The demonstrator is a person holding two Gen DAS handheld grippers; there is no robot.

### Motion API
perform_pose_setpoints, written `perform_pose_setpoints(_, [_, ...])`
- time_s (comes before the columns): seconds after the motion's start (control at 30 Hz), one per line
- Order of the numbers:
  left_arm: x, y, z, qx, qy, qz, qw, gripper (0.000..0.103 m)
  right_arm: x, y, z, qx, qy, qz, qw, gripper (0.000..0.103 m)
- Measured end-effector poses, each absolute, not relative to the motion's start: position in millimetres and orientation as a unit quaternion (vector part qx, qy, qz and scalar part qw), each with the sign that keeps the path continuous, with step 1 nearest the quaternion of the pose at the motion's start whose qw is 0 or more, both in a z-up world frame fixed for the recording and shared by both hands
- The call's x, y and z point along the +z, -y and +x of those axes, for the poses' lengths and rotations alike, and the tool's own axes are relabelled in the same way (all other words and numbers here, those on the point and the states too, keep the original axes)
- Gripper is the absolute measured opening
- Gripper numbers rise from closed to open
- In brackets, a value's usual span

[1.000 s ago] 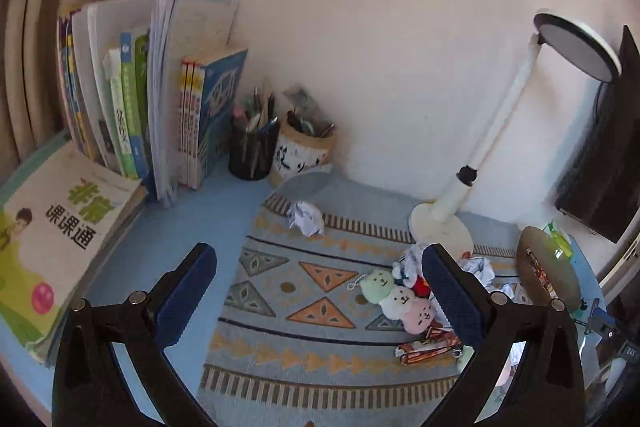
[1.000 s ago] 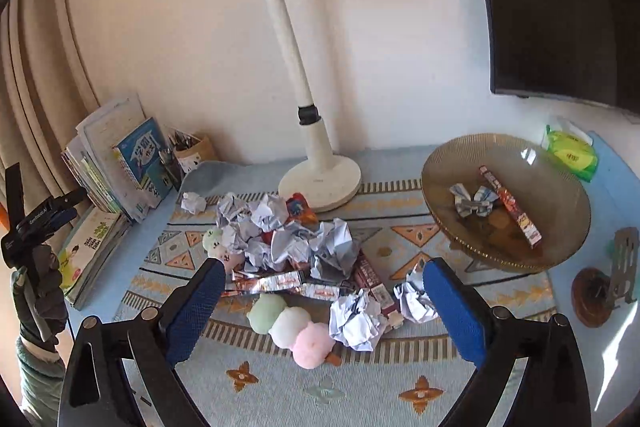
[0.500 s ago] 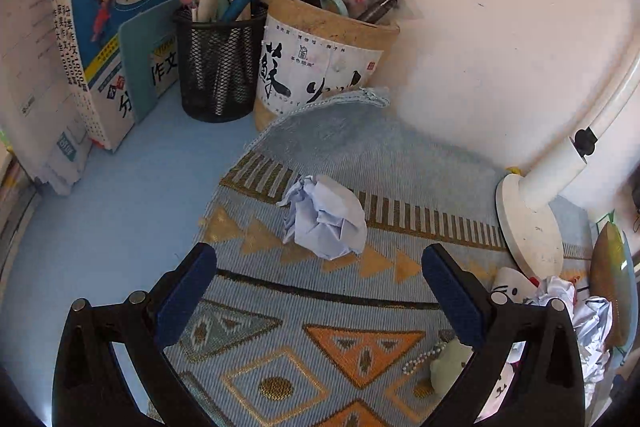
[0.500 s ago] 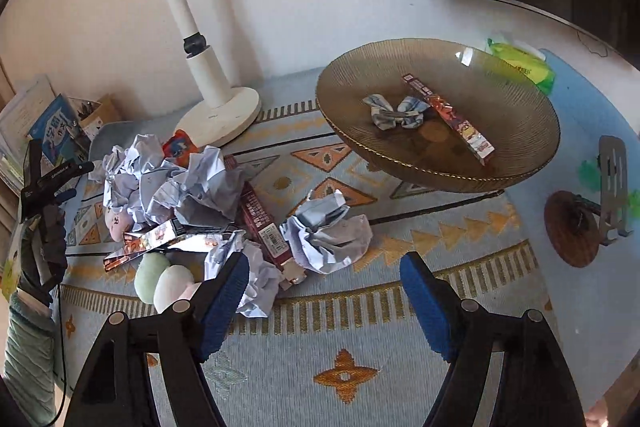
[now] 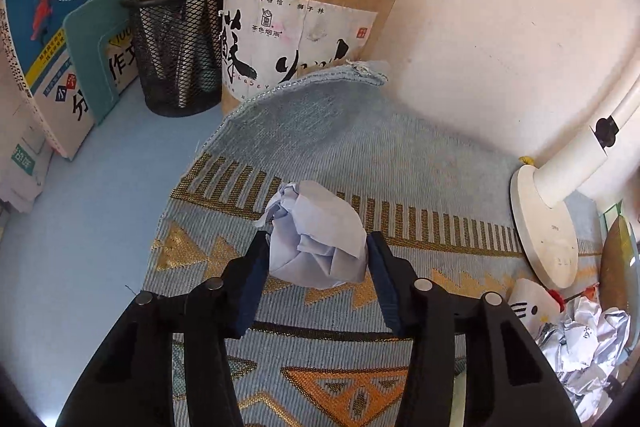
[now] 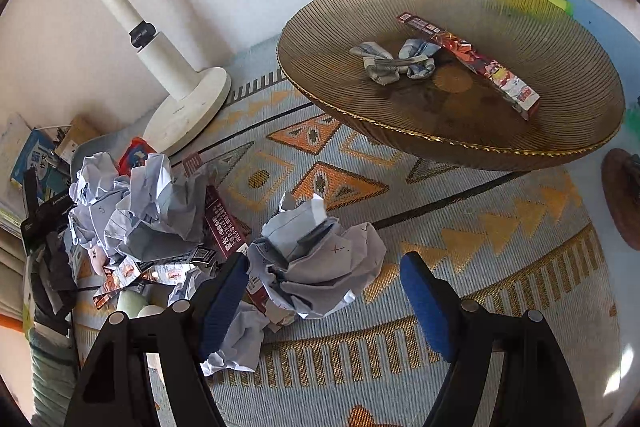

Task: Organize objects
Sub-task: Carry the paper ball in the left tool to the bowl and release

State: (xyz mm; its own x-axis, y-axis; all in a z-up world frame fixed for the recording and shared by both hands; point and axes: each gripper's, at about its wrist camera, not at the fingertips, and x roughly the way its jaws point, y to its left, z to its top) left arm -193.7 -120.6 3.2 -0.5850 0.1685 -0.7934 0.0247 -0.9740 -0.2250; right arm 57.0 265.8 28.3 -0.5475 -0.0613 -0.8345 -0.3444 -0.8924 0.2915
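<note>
L gripper [image 5: 318,259] closed on crumpled paper ball [image 5: 316,235], both blue pads touching its sides, over the patterned mat [image 5: 360,155]. Landmark = paper ball. Beyond it, up-left: black mesh pen cup [image 5: 176,51] w/ pens, tan holder [image 5: 304,27] just right of the cup, touching or nearly so; mat edge curls up against the holder. Far left of the ball: blue workbook [image 5: 60,11] standing, teal bookend [image 5: 96,47] in front. Right of the ball: white lamp base [image 5: 544,227] on the mat. Lower right: more crumpled paper [image 5: 580,343], white plush [image 5: 524,299] beside it.
</note>
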Motion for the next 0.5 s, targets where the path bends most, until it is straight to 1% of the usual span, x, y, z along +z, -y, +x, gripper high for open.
perform_pose_setpoints(0.03, [4.5, 119.1, -190.6, 0.885, 0.106, -0.451, 0.042, 0.043, 26.2, -265.7, 54.5, 0.851, -0.218, -0.470, 0.079, 0.068])
perform_pose_setpoints(0.13, [13.0, 116.2, -175.4, 0.888, 0.112, -0.443, 0.055, 0.043, 30.6, -263.4, 55.2, 0.856, -0.211, -0.465, 0.079, 0.060])
perform_pose_setpoints(0.27, [36.1, 107.3, -139.2, 0.897, 0.100, -0.424, 0.072, 0.043, 47.8, -259.5, 74.3, 0.869, -0.196, -0.447, 0.077, 0.059])
perform_pose_setpoints(0.37, [52.2, 94.8, -92.3, 0.902, 0.096, -0.410, 0.094, 0.043, 62.4, -257.6, 96.4, 0.879, -0.188, -0.431, 0.079, 0.059])
perform_pose_setpoints(0.5, [67.6, 72.9, -25.6, 0.899, 0.088, -0.404, 0.145, 0.043, 72.6, -252.8, 124.0, 0.887, -0.169, -0.421, 0.082, 0.059])
